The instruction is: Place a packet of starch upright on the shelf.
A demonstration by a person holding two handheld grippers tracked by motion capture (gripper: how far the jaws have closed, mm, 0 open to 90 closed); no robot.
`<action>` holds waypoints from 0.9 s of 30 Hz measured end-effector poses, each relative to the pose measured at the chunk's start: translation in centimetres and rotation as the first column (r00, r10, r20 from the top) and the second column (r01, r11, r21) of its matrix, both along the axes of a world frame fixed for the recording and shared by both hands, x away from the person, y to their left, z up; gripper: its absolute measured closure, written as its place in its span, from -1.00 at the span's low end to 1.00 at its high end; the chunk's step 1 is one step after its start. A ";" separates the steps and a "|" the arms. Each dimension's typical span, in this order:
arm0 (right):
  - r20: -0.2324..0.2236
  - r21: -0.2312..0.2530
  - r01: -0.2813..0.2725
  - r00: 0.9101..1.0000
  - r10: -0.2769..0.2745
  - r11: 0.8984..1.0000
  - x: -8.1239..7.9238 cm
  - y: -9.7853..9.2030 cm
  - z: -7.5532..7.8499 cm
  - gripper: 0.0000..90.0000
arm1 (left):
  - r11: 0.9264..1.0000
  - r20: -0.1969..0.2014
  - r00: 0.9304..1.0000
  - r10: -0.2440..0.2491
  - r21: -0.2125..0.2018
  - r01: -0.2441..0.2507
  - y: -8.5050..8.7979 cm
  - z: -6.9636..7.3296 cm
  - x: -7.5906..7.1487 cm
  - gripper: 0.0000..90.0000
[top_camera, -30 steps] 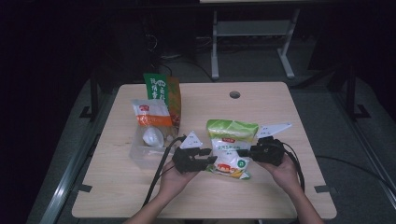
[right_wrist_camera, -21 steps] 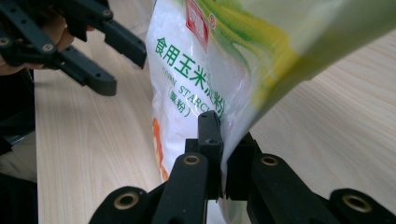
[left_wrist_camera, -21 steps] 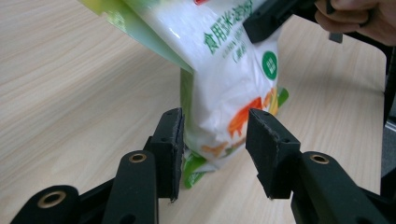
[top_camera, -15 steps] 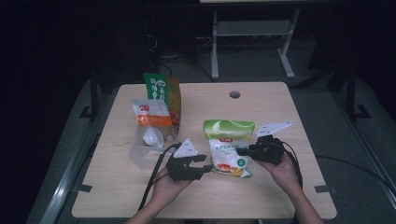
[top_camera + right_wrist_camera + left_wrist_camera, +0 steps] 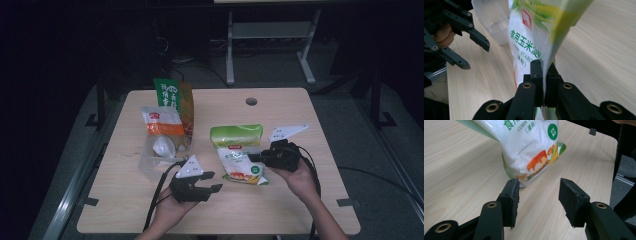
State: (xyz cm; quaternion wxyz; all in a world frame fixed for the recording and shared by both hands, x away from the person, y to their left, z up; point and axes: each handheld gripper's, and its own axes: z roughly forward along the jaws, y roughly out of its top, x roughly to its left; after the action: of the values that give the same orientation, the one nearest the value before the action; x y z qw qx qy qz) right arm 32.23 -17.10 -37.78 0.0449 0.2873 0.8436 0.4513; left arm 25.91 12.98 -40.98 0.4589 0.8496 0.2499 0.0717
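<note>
Mid-table: corn starch bag (image 5: 241,155), soft, light, floppy; right gripper (image 5: 260,157) clamped on its side seam, best hold; left gripper (image 5: 212,181) apart, just opening, empty.

The high view looks forward and down on the whole table (image 5: 280,210) from above the person's side. The left gripper view sits low and close, facing the starch bag (image 5: 529,150) across the tabletop. The right gripper view faces the same bag (image 5: 534,32) at closest range; all three share it.
</note>
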 end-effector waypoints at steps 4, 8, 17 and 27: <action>0.007 -0.006 -0.007 1.000 0.007 1.000 0.1 0.5 0.5 0.95 | 1.000 0.002 1.000 -0.002 0.005 0.002 0.4 -0.3 -0.5 0.08; 0.007 -0.007 -0.010 1.000 0.010 1.000 0.3 0.9 0.8 0.95 | 1.000 -0.002 1.000 -0.001 0.008 0.001 0.7 -0.6 -0.8 0.07; 0.006 -0.008 -0.019 1.000 0.019 1.000 0.7 2.2 1.4 0.97 | 1.000 -0.002 1.000 0.014 -0.002 -0.014 1.8 -1.0 -1.4 0.05; 0.010 0.004 -0.041 0.999 0.041 0.999 1.1 3.8 2.6 0.97 | 1.000 0.002 1.000 0.009 -0.007 -0.009 2.4 -1.2 -2.2 0.02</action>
State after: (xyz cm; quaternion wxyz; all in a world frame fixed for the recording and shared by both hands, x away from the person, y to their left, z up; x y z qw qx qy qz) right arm 33.32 -13.31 -35.15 0.0393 0.2681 0.8482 0.4551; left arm 23.75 15.36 -42.22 0.4618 0.8468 0.2535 0.0739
